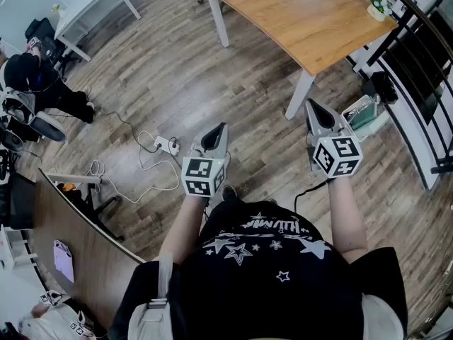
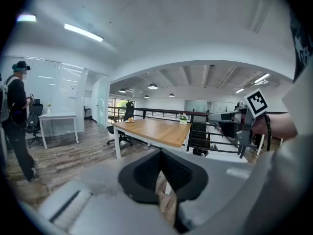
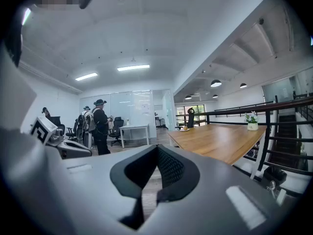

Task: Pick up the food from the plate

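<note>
A small plate with orange food (image 2: 129, 120) sits at the far end of a long wooden table (image 2: 156, 129). In the right gripper view the same plate (image 3: 184, 129) stands far off on the table (image 3: 220, 141). In the head view the table (image 1: 297, 13) is ahead of me and no plate shows. My left gripper (image 1: 221, 127) and right gripper (image 1: 311, 105) are held in the air over the wooden floor, well short of the table. Both are shut with nothing between the jaws, as the left gripper (image 2: 160, 153) and right gripper (image 3: 157, 148) views show.
A potted plant (image 1: 379, 6) stands at the table's right end beside a black railing (image 1: 417, 55). A white table (image 1: 85, 6), office chairs and a person (image 1: 28, 69) are at the left. A power strip with cables (image 1: 166, 145) lies on the floor. People (image 3: 100, 124) stand farther back.
</note>
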Available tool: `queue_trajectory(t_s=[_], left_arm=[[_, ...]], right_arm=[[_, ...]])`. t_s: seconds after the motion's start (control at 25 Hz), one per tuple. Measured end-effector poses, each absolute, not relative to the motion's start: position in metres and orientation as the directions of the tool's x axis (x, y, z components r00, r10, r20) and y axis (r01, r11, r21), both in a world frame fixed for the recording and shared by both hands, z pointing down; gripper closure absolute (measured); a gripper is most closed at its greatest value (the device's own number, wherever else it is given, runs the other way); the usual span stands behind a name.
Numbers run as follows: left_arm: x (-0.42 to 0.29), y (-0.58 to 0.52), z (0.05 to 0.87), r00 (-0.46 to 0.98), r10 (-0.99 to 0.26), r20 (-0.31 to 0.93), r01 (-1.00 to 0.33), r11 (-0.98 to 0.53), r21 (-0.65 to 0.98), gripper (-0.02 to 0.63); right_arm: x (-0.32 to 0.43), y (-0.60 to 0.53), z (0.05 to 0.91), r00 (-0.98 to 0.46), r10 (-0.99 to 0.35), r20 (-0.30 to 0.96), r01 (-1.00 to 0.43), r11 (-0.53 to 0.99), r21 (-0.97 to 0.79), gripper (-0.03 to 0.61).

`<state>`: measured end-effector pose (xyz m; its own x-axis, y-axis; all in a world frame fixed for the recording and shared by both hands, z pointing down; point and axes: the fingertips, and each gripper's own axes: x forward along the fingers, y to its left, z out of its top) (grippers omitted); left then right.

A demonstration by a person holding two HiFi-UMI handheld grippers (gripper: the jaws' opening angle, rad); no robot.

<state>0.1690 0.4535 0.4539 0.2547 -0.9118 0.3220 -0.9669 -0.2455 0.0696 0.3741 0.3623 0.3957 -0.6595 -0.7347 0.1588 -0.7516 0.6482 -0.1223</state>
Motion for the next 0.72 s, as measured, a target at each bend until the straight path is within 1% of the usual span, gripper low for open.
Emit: queue_trajectory(t_s=[0.72], left_arm=[[0.219, 0.475, 0.45, 0.269, -0.907, 0.323, -0.962, -0.271, 0.037, 0.612]], right_arm=[[0.413, 0.389, 0.403, -0.685, -0.714, 0.147, -0.729, 0.673, -0.126, 0.58]])
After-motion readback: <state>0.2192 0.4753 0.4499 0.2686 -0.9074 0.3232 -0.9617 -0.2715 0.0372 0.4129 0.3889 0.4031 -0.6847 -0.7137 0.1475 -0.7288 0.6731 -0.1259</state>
